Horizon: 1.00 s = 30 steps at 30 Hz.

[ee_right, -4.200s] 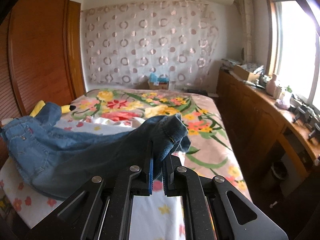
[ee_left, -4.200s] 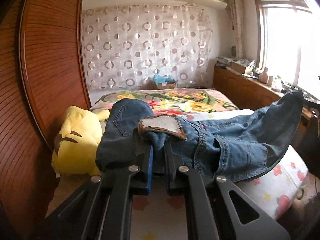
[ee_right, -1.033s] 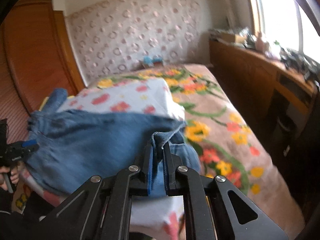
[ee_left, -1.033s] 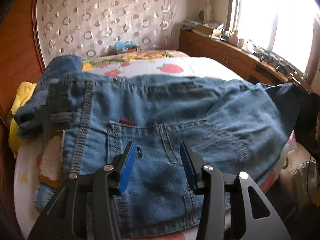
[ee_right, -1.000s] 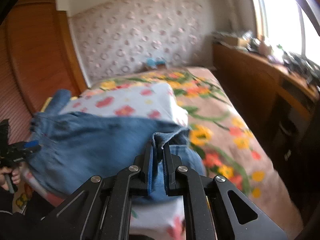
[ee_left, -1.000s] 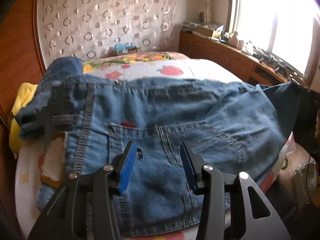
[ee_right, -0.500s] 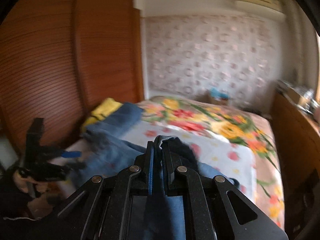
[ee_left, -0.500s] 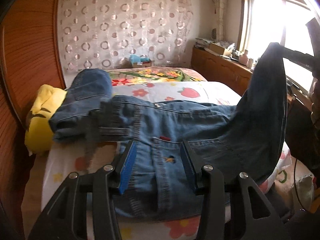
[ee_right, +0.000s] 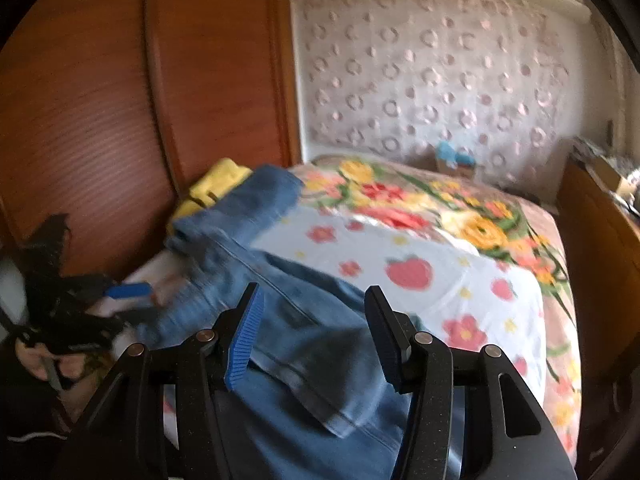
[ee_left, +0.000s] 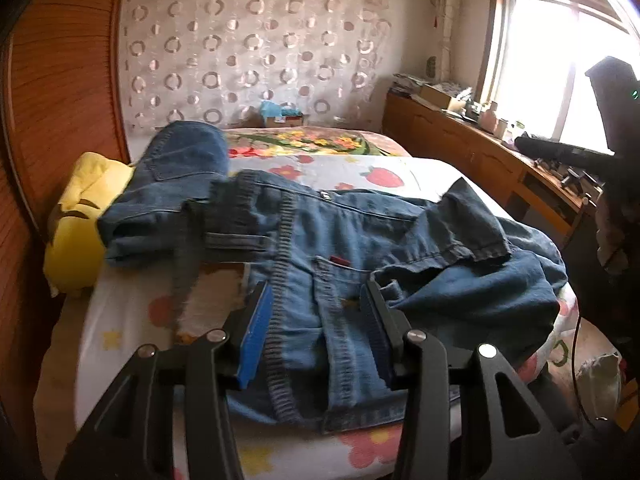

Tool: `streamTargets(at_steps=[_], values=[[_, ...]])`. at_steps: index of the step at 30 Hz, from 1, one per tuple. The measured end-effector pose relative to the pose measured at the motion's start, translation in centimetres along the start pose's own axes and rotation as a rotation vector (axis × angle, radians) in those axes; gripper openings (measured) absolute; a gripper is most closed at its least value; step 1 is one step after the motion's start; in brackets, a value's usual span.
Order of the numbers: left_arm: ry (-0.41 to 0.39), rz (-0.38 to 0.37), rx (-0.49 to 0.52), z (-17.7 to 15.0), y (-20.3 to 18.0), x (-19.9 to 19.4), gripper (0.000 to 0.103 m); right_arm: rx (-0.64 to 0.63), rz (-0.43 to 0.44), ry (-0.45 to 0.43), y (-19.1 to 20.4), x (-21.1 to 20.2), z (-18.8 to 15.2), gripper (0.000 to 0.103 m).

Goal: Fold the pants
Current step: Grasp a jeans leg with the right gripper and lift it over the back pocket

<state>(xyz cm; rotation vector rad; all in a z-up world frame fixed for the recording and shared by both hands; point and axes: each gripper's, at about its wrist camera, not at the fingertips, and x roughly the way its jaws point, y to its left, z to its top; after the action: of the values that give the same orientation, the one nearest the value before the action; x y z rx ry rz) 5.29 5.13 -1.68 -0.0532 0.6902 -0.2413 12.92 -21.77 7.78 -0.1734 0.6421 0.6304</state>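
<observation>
Blue denim pants (ee_left: 340, 248) lie on the bed, waistband toward the left, with the leg end folded over onto the seat area (ee_left: 464, 228). My left gripper (ee_left: 316, 324) is open and empty, hovering just above the back pocket. My right gripper (ee_right: 312, 328) is open and empty above the folded leg hem (ee_right: 320, 384). In the right wrist view, the pants (ee_right: 256, 280) stretch toward the left, where the left gripper (ee_right: 120, 292) shows.
A second pair of folded jeans (ee_left: 180, 172) and a yellow plush toy (ee_left: 76, 216) lie by the wooden headboard (ee_left: 60, 80). The bed has a white floral sheet (ee_right: 440, 272) and flowered blanket (ee_right: 420, 200). A wooden counter (ee_left: 480, 148) runs under the window.
My right gripper carried the leg end up and over toward the waist, then opened and let it drop onto the pants. My left gripper stayed open over the seat.
</observation>
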Motion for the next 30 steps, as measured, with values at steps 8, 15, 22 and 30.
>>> streamTargets(at_steps=[8,15,22,30], values=[[0.037,-0.077,0.059,0.6,-2.8,3.4,0.044,0.094,-0.007,0.126,-3.4,3.7,-4.9,0.053],[0.104,-0.081,0.112,1.2,-4.2,6.7,0.039,0.142,0.048,0.187,-3.5,6.4,-6.4,0.053],[0.142,-0.08,0.161,0.9,-5.1,8.7,0.038,0.155,0.091,0.219,-3.5,7.6,-6.7,0.033],[0.088,-0.086,0.185,1.2,-5.7,6.9,0.006,0.093,0.126,0.129,-2.0,5.2,-3.6,0.002]])
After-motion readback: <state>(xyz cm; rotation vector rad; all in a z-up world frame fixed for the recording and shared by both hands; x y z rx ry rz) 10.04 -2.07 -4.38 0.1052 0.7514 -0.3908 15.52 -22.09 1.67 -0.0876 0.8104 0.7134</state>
